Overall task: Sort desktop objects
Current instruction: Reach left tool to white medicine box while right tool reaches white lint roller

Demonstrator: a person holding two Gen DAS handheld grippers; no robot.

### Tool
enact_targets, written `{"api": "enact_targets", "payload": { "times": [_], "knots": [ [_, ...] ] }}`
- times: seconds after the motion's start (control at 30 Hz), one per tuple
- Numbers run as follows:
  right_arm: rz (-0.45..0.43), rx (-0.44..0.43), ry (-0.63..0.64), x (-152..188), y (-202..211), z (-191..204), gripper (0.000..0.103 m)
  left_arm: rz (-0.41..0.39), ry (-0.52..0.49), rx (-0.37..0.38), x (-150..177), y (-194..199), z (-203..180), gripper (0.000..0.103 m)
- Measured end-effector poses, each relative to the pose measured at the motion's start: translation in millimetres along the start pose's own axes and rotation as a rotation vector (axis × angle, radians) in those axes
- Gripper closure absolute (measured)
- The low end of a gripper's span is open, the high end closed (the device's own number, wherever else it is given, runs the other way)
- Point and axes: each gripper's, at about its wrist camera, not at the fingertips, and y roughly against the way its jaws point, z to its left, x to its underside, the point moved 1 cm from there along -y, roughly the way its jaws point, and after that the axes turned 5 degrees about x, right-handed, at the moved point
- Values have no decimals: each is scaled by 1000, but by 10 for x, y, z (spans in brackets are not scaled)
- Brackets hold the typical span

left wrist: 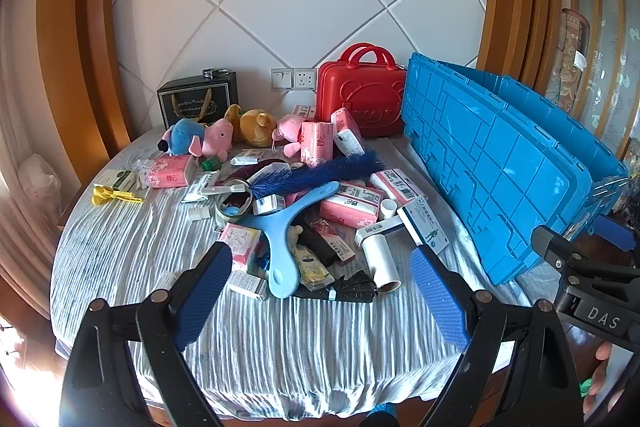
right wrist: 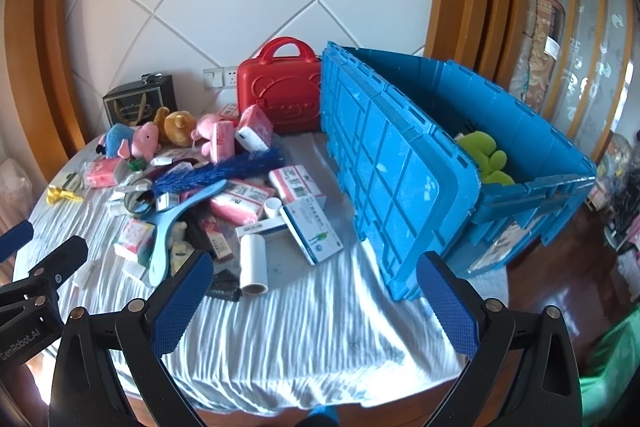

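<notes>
Both grippers hang above the near edge of the round table (left wrist: 280, 339), each with its jaws spread wide and nothing between them. The left gripper (left wrist: 320, 291) points at the pile in the middle; the right gripper (right wrist: 316, 301) sits beside it, aimed more toward the blue crate (right wrist: 400, 163).

The clutter lies on a crinkled pale cloth (right wrist: 304, 323). Nearest the left gripper are a light-blue hanger (left wrist: 288, 227), a white lint roll (left wrist: 380, 263) and a black brush (left wrist: 352, 289) — all touching or overlapping. A blue duster (left wrist: 316, 173) lies across the pile behind them, among pink tissue packs (left wrist: 352, 205) and white medicine boxes (left wrist: 424, 227). Further back sit plush toys (left wrist: 218, 139), a black gift box (left wrist: 198, 99) and a red case (left wrist: 360, 95) against the wall. A yellow clip (left wrist: 108, 195) lies apart at the left edge.

The crate stands at the right of the table, its hinged lid (left wrist: 480, 163) leaning open toward the pile. Inside, the right wrist view shows a green plush (right wrist: 486, 159).
</notes>
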Motion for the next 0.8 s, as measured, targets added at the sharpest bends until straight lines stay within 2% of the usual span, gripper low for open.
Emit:
{"api": "enact_targets", "payload": {
  "times": [0.23, 0.4, 0.47, 0.6, 0.7, 0.8],
  "knots": [
    [21, -7, 26, 10, -134, 82, 0, 10, 41, -13, 57, -128, 175, 11],
    [46, -30, 52, -24, -420, 119, 0, 25, 81, -61, 94, -353, 390, 11],
    [74, -52, 62, -23, -616, 153, 0, 58, 104, -93, 127, -490, 539, 11],
    [167, -121, 80, -10, -1147, 286, 0, 152, 144, -209, 229, -787, 908, 11],
    [239, -184, 112, 31, -1561, 427, 0, 233, 181, -305, 356, -999, 1200, 11],
    [300, -221, 135, 110, -1939, 574, 0, 318, 220, -362, 501, -1180, 1424, 12]
  ]
}}
